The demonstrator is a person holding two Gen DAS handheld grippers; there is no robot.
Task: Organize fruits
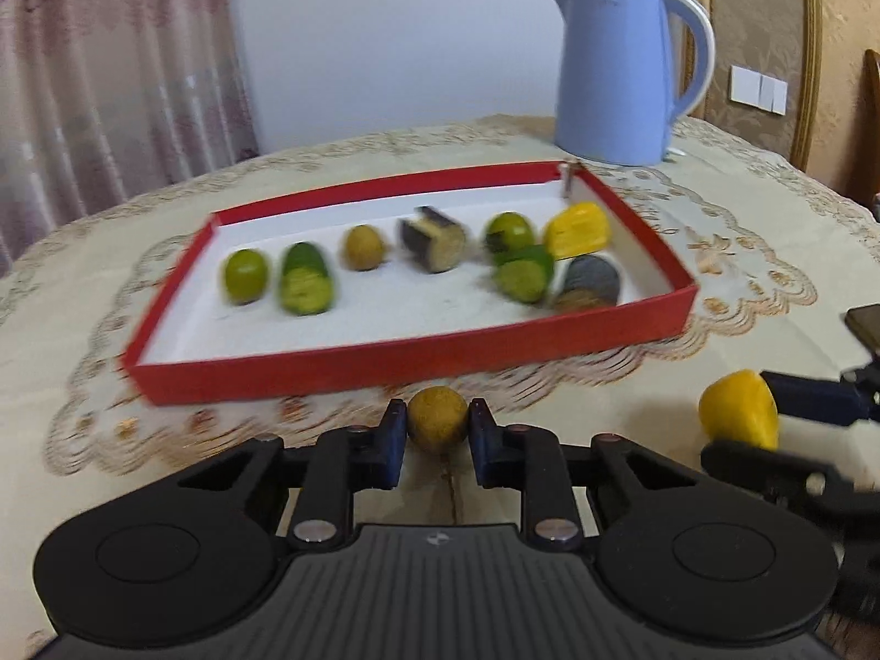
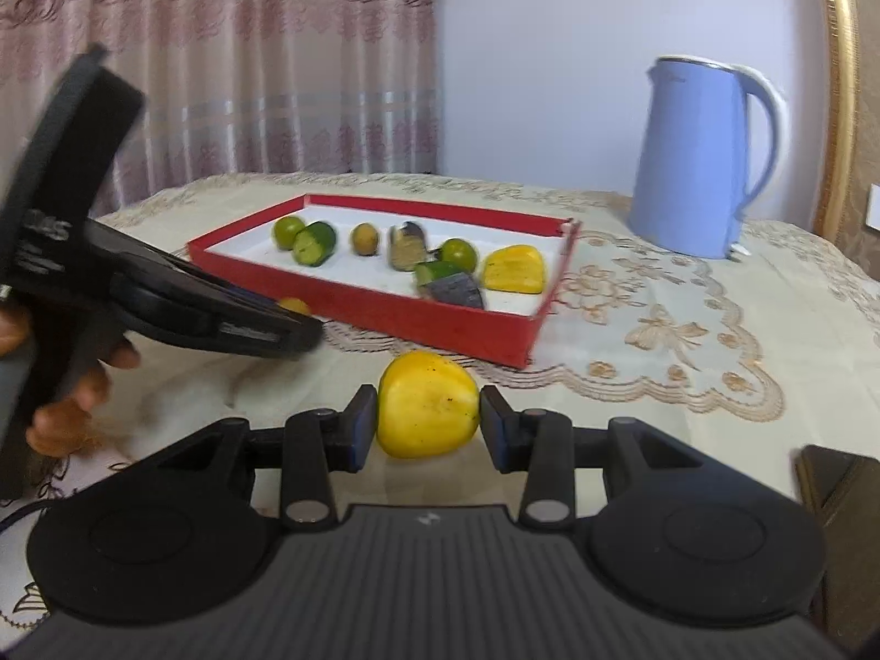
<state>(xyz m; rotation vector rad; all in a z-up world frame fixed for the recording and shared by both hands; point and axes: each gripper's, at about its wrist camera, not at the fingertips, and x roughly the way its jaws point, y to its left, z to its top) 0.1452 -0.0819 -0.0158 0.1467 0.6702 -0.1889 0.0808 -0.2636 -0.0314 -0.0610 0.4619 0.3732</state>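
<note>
A: What's behind the table?
B: A plain white wall, with a pinkish patterned curtain hanging to its left — soft daylight glows through it.
A: And the table?
B: A cream lace-embroidered tablecloth covers it; a gold-framed padded chair back stands behind.

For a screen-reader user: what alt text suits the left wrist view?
The left gripper grips a small brown round fruit on a lace tablecloth, before a red tray of cut fruits; a blue kettle stands behind.
</note>
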